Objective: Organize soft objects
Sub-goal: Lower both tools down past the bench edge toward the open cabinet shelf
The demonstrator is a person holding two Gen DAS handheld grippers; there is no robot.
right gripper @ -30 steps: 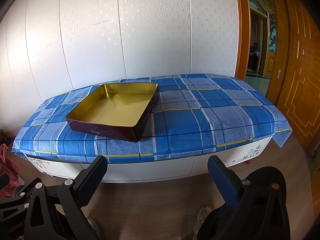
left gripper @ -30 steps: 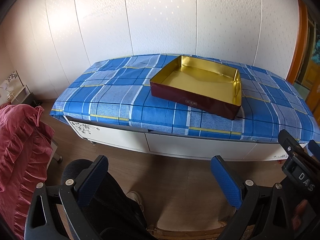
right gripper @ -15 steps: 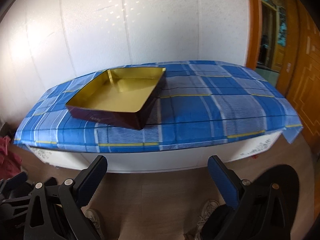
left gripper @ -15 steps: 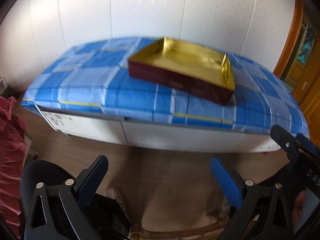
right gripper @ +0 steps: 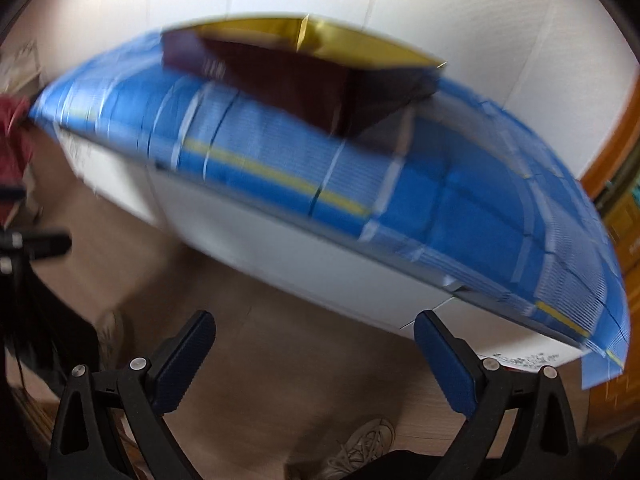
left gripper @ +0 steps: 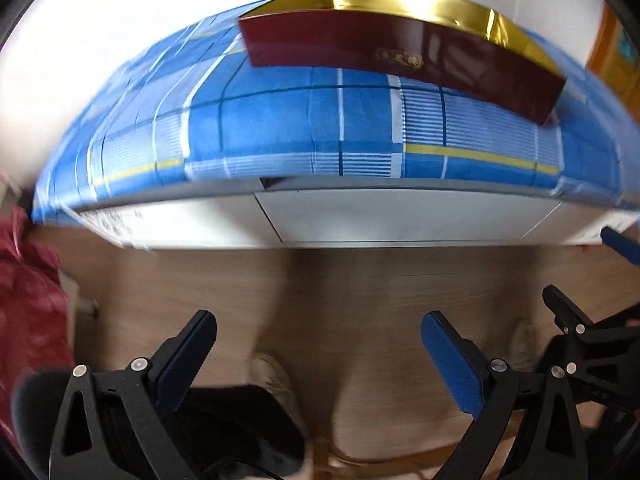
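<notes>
Gold shines inside the dark red box [left gripper: 404, 54], which sits on the blue checked cloth [left gripper: 280, 128] near the worktop's front edge. Bare wood floor [left gripper: 360, 292] lies open below. Both the left gripper [left gripper: 318, 354] and right gripper [right gripper: 314, 354] have fingers spread wide, holding nothing, well below the box.

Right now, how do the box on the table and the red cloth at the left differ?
The box is rigid with flat maroon walls and a shiny gold lining; the red cloth is soft, ruffled and matte. The box sits on the blue checked tablecloth; the cloth hangs off to the left, below table height. The box looks sharp-cornered, the cloth shapeless. Both are reddish, and neither is between any tongs.
</notes>
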